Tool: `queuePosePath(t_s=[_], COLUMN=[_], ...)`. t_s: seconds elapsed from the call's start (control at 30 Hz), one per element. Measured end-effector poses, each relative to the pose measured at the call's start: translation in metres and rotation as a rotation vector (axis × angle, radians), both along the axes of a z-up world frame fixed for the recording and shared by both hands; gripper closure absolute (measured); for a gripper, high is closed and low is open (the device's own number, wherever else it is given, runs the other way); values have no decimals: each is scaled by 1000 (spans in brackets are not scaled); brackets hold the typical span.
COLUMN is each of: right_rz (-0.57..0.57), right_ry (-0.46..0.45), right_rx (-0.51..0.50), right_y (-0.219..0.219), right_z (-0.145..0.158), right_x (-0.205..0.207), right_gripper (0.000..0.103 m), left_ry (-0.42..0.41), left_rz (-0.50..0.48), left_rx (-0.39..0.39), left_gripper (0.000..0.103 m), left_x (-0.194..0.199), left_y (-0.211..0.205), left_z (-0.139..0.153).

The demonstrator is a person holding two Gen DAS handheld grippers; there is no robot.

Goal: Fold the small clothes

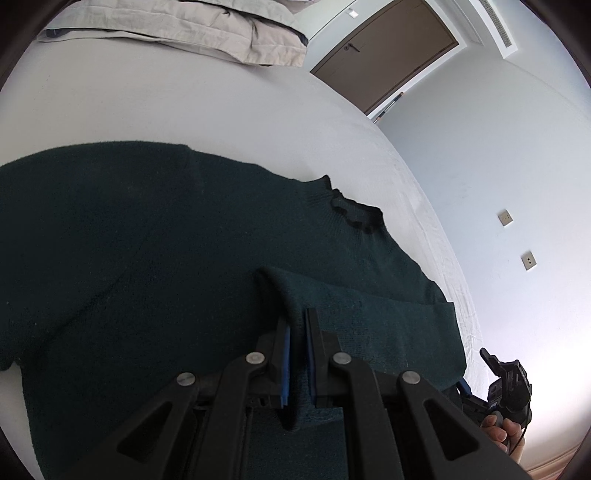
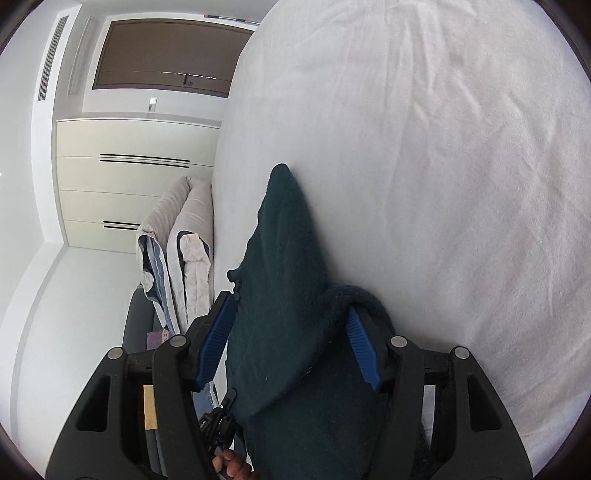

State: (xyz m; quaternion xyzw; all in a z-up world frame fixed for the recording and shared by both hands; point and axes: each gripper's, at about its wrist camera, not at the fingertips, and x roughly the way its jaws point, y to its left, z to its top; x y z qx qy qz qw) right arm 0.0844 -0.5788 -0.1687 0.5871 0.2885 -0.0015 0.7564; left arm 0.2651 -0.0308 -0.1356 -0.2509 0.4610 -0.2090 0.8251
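**Dark green sweater, first fold under way**

Dark green knit covers most of the left wrist view: the sweater (image 1: 147,240) lies spread flat on the white bed sheet (image 1: 221,110), its ruffled collar (image 1: 354,210) right of centre. We have the left gripper (image 1: 297,354) pinched nearly shut on a fold of sleeve fabric (image 1: 351,314) lifted over the body at lower centre.

In the right wrist view, our right gripper (image 2: 291,343) stands about half open, with a thick bunch of the same knit filling the gap between the blue pads (image 2: 218,339). We cannot tell whether they press on it.

We judge the work early: one sleeve is being brought inward, while the body is still unfolded and the collar exposed. Remaining are the other side and the crosswise folds. Beige pillows (image 1: 184,33) sit at the upper left, well apart.
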Motion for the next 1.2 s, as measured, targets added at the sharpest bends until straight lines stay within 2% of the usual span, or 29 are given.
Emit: queuePosePath(t_s=[0.17,0.23,0.3,0.37,0.43,0.53,0.63,0.83,0.97,1.1,1.2], right_rz=[15,6,5,28,99,202,244,170,185,186,217], right_ry=[20,34,-3,-29,-33,2,69,57,61,34,11], right_rx=[-46,-92,-132,-161,-175,-199,-164,-131,-123,-102,-84], right_y=[2,1,1,5,18,36,38,6,-4,-3,1], right_z=[8,22,42,58,65,58,32,20,16,13,10], right_x=[-8,-15,-16,-3,23,63,94,122,144,138,117], right_gripper=[50,46,46,46,46,46,46,48,48,48,48], left_ry=[-17,-29,-42,-47,-44,-48,-55,-80,-91,-94,-95], left_rz=[-12,-17,-21,-18,-18,-23,-23,-20,-20,-20,-20], left_rx=[-11,-24,-32,-52,-80,-106,-131,-140,-146,-153,-154], left_gripper=[92,92,91,91,91,91,91,91,91,91,91], left_x=[-1,-1,-1,-1,0,1,0,-4,-6,-8,-8], left_y=[2,4,4,5,7,9,12,14,15,18,19], left_z=[-11,-12,-16,-20,-23,-27,-31,-35,-37,-39,-39])
